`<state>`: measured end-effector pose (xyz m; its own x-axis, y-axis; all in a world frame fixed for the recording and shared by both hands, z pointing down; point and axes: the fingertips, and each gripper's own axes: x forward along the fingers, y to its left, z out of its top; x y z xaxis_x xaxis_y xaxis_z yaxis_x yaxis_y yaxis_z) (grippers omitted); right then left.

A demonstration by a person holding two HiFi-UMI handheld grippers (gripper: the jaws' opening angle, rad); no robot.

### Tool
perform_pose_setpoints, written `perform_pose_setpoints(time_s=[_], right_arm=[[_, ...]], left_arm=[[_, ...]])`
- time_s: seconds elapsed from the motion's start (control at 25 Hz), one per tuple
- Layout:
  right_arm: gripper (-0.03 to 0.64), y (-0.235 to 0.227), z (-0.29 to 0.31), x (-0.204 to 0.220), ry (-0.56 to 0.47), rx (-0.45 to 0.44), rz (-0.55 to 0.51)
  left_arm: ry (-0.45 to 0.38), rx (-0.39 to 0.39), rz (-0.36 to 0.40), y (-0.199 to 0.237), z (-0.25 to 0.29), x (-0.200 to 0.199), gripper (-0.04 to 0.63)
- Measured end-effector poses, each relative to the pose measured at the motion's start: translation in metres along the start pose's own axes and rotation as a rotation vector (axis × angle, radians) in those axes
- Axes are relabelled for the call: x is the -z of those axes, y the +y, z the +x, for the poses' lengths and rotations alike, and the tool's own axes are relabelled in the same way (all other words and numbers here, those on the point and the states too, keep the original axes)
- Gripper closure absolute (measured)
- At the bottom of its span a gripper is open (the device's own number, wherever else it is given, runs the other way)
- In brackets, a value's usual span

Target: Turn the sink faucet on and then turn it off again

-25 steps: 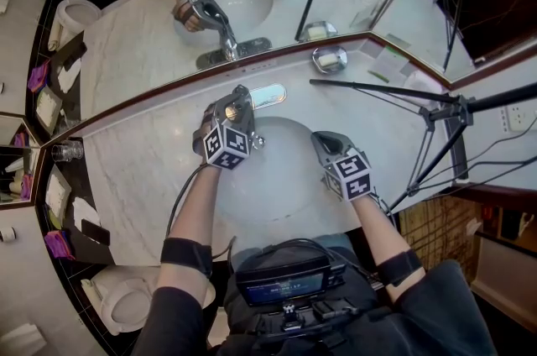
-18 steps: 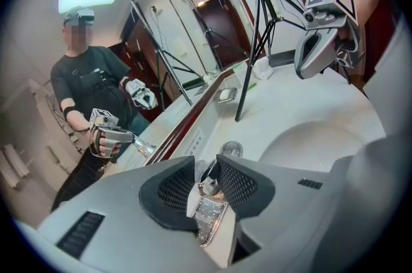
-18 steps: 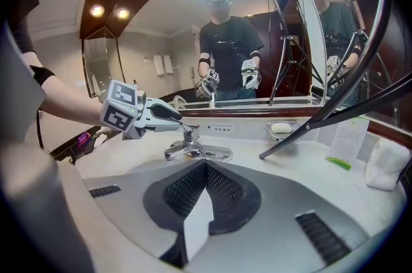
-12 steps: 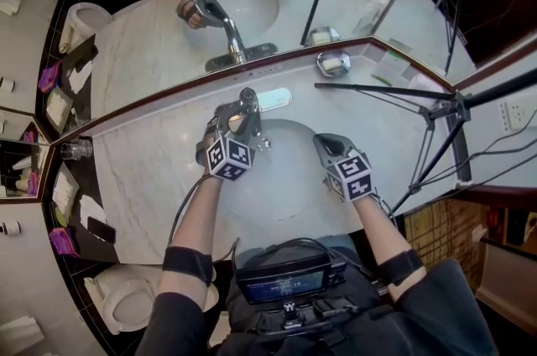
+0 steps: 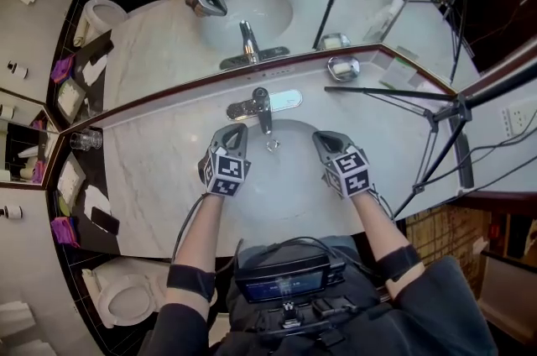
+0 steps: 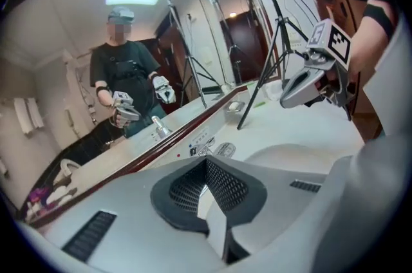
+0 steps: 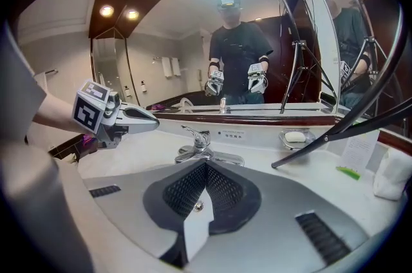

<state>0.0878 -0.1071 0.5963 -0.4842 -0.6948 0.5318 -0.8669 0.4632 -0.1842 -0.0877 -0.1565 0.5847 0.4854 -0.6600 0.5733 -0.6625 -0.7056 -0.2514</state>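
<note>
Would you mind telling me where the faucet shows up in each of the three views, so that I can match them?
Head view: the faucet stands just above the picture's centre.
Left gripper view: near the centre, small and only partly showing.
Right gripper view: a little left of centre, in full.
Shared landmark: the soap dish, to the faucet's right in every view.

Silver faucet (image 5: pixel 263 111), white grey-veined counter (image 5: pixel 159 170), white basin (image 5: pixel 285 182)
</note>
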Motion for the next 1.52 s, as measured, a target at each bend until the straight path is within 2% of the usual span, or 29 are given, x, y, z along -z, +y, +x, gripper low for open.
perform_pose_setpoints(time_s=[0.12, 0.28, 0.36, 0.56, 0.88, 1.08, 1.2, 1.32, 1.4, 1.52], right_arm=[[0.598, 0.004, 0.003, -0.004, -0.001, -0.006, -0.012], [0.598, 0.007, 0.006, -0.006, 0.003, -0.01, -0.025], [0.598, 0.008, 0.005, -0.007, 0.005, -0.011, -0.028], [0.597, 0.011, 0.005, -0.009, 0.001, -0.016, -0.033], [0.598, 0.013, 0.004, -0.009, 0.001, -0.02, -0.036], [0.597, 0.013, 0.004, -0.008, 0.002, -0.016, -0.037], [0.597, 0.012, 0.004, -0.008, 0.005, -0.015, -0.035], [0.597, 0.01, 0.003, -0.007, 0.007, -0.013, -0.033], [0.597, 0.009, 0.004, -0.006, 0.01, -0.012, -0.032], [0.598, 0.008, 0.005, -0.005, 0.013, -0.01, -0.028]], left_arm=[[-0.032, -0.014, -0.155, 0.007, -0.019, -0.001, 0.591], [-0.079, -0.051, -0.413, 0.018, -0.041, 0.015, 0.591], [-0.08, -0.066, -0.477, 0.017, -0.052, 0.026, 0.591], [-0.086, -0.104, -0.582, 0.015, -0.075, 0.049, 0.592], [-0.089, -0.149, -0.627, 0.013, -0.089, 0.065, 0.592], [-0.092, -0.161, -0.597, 0.013, -0.089, 0.064, 0.591], [-0.087, -0.146, -0.559, 0.012, -0.083, 0.061, 0.591], [-0.084, -0.109, -0.513, 0.01, -0.07, 0.053, 0.521], [-0.076, -0.086, -0.458, 0.011, -0.06, 0.047, 0.464], [-0.061, -0.044, -0.345, 0.012, -0.043, 0.028, 0.448]])
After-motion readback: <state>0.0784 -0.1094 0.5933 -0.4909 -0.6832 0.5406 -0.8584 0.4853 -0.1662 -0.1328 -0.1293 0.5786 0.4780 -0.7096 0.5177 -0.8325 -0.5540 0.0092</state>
